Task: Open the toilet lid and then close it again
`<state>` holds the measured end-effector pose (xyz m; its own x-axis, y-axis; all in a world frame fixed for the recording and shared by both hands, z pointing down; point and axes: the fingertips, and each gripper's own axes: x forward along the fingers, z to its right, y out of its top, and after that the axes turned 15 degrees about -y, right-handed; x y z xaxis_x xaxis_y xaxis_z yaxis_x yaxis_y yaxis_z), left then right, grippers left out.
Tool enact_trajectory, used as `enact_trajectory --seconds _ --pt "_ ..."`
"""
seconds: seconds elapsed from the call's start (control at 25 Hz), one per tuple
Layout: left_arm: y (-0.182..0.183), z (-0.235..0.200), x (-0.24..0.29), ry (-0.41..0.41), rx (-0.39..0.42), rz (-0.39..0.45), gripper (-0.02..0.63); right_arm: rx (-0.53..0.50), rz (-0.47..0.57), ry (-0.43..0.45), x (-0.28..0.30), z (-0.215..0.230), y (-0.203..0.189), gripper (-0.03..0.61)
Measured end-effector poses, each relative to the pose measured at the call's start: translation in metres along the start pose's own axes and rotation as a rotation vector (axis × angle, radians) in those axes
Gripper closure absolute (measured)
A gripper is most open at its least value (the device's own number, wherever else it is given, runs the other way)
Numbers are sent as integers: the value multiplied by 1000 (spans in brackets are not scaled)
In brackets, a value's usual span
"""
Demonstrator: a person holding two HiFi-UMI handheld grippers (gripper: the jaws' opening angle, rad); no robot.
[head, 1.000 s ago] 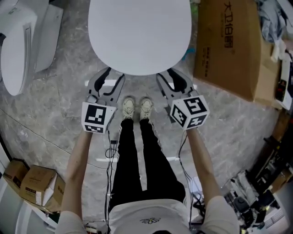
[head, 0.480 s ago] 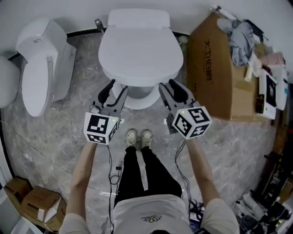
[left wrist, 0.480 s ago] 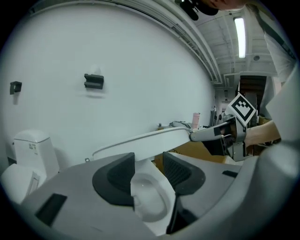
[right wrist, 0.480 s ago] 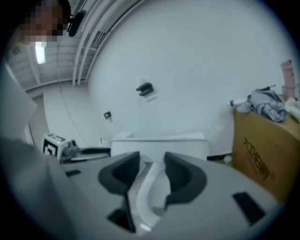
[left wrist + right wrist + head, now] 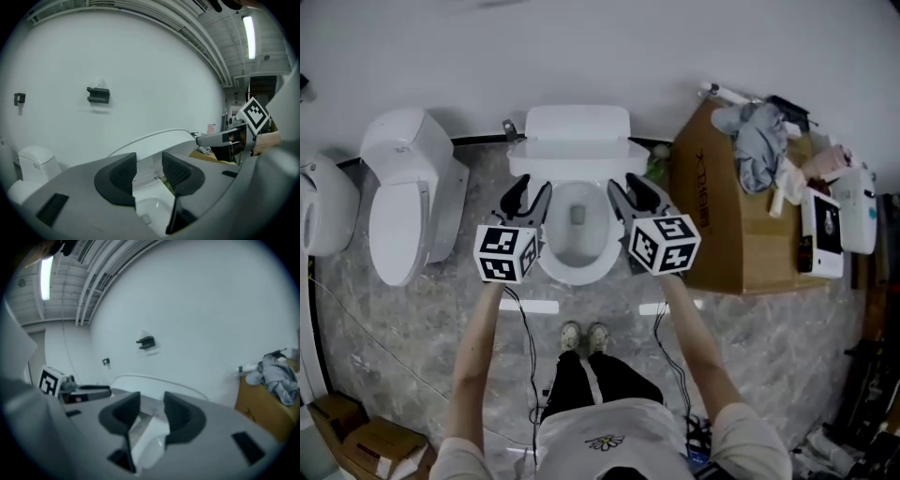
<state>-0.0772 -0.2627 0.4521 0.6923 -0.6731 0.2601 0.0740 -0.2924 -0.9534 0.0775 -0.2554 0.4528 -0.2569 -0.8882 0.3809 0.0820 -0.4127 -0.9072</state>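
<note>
Where the toilet stands against the white wall, between a second toilet on one side and a cardboard box topped with crumpled clothes on the other, its toilet lid is raised. From the head view the lid shows nearly edge-on, as a white band leaning back at the cistern. The oval bowl below it is laid open, glossy white, with a darker patch at the bottom. The left claw hangs over the bowl's left rim and the right claw over its right rim, both pointing toward the lid's lower edge. Whether either tip touches the lid is hard to judge from above. In the left gripper view the left claw is spread, with nothing pinched; only the bowl and the lid's curved white edge show through the gap. The right gripper view is blurred, yet the right claw also stands spread, with the white rim seen past it and the lid's arc beyond. The person's feet rest on the grey marbled floor in front of the toilet.
</note>
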Motion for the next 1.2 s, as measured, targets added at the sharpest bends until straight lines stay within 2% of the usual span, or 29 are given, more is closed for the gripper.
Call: enact_trajectory --seconds 0.12,0.28,0.48,0.64,0.76,0.92,1.2 --pt "23 -11 18 31 14 -2 423 24 2 4 16 9 28 397" --pt "52 -31 38 30 23 6 423 28 7 -1 39 14 60 397" --pt "90 -65 65 15 0 68 423 33 57 -25 80 22 102 420" --pt "113 -88 94 -1 16 43 423 1 49 -81 113 31 129 420" --pt "128 -107 113 -14 28 25 423 38 59 -98 139 38 149 420" --pt "144 -133 140 -3 25 6 423 74 68 -107 173 46 171 420" --pt "164 -174 186 39 32 -5 423 46 54 -93 228 59 200 420"
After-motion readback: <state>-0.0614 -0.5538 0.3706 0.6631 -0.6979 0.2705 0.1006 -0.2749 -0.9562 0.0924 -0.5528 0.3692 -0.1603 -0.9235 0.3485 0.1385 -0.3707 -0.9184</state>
